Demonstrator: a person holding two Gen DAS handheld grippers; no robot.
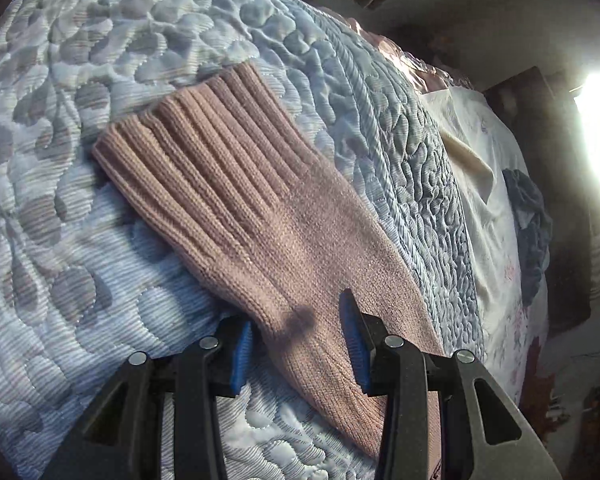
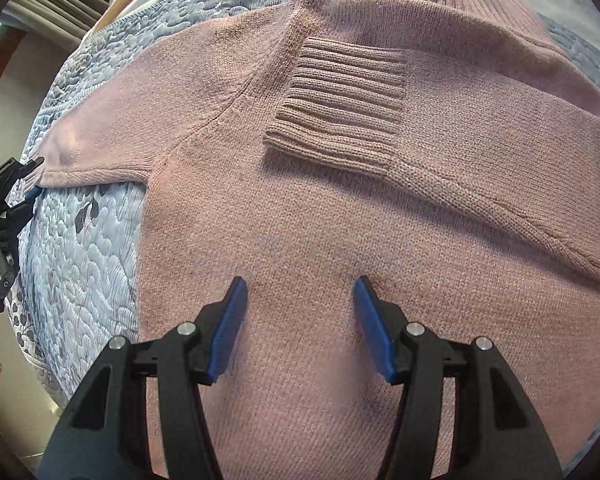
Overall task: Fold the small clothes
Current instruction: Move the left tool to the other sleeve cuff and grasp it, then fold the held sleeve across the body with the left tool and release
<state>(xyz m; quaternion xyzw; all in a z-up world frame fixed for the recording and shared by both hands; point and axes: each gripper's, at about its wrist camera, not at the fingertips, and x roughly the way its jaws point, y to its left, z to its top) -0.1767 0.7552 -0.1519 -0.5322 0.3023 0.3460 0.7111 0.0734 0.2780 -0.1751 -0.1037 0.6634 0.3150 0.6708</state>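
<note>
Dusty-pink knit covers most of the bed: a sweater lies flat on a quilted bedspread of pale blue-grey, stitched into puffy leaf and pebble shapes with a fine corded grain. Far left in the right wrist view, the left gripper meets the end of the sweater's outstretched sleeve, a gloved hand behind it; from there I cannot tell whether it grips. The left wrist view settles that: the left gripper has its blue ribbed pads spread wide on either side of the sleeve, the cloth lying loose between them, not pinched. That sleeve runs away from the tongs and ends in a broad cuff of thick raised ribs, while the part nearer the pads is a smooth, fine stitch. Right of the quilt lies a crumpled white sheet with a dark blue garment bunched on it. Over the sweater's body, the right gripper hangs with its jaws wide, holding nothing. Just beyond it the other sleeve is folded across the chest, its ribbed cuff lying flat near a diagonal shoulder seam.
</note>
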